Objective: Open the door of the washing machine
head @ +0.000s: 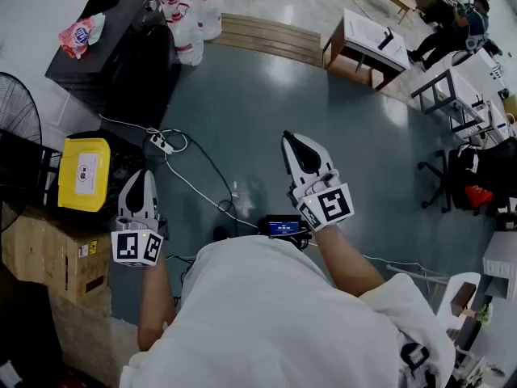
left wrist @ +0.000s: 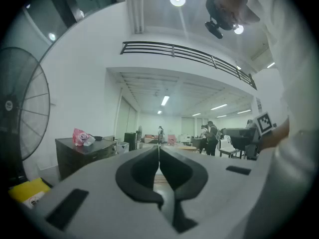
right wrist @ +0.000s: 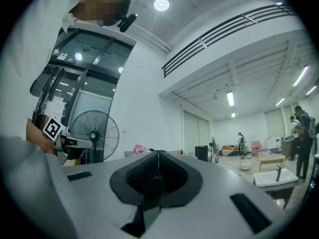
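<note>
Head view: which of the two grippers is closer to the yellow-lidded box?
The left gripper, just beside the yellow-lidded box at the picture's left. The right gripper is over the floor, mid-picture.

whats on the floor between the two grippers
In the head view, a white cable crosses the grey floor between the left gripper and the right gripper.
</note>
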{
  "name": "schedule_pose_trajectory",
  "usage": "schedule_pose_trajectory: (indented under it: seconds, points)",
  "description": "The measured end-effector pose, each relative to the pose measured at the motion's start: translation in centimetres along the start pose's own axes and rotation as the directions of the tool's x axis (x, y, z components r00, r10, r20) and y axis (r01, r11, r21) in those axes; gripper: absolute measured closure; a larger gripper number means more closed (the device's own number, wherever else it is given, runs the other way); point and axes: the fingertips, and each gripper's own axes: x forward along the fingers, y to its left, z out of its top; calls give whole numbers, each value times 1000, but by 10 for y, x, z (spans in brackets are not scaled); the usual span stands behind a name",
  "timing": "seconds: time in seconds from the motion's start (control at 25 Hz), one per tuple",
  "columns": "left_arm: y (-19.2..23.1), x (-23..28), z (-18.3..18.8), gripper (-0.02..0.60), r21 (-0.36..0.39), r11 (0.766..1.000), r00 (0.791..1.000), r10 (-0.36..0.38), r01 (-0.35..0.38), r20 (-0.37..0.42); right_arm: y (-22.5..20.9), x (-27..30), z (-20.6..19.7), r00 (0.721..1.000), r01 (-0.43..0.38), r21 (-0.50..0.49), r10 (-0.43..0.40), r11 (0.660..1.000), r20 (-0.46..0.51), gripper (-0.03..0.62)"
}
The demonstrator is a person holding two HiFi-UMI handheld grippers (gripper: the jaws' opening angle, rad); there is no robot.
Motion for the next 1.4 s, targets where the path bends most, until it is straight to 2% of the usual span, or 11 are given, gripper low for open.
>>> schedule_pose_trajectory:
  seconds: [0.24, 0.48, 0.64, 0.88, 1.16, 1.4]
  points:
    - [-24, 3, -9, 572, -50, 999, 1000, 18, -19, -16, -7, -17, -25, 997, 16, 22, -14, 1000, -78, 560]
    - [-24, -3, -26, 572, -72, 993, 995, 94, -97, -35, -14, -22, -38, 997, 19, 50, -14, 999, -82, 557]
    - [-29, -6, -29, 572, -83, 991, 994, 97, -100, -43, -14, -26, -46, 995, 14, 51, -9, 999, -99, 557]
    - [-35, -2, -27, 572, -63, 993, 994, 98, -101, -51, -21, -36, -52, 994, 7, 72, 0, 997, -105, 557]
    - [-52, 7, -20, 572, -10, 992, 991, 121, -122, -64, -49, -48, -61, 992, 26, 82, -15, 996, -127, 559]
    - [-77, 18, -26, 572, -24, 992, 988, 121, -124, -98, -70, -58, -67, 993, 5, 114, 9, 994, -122, 559]
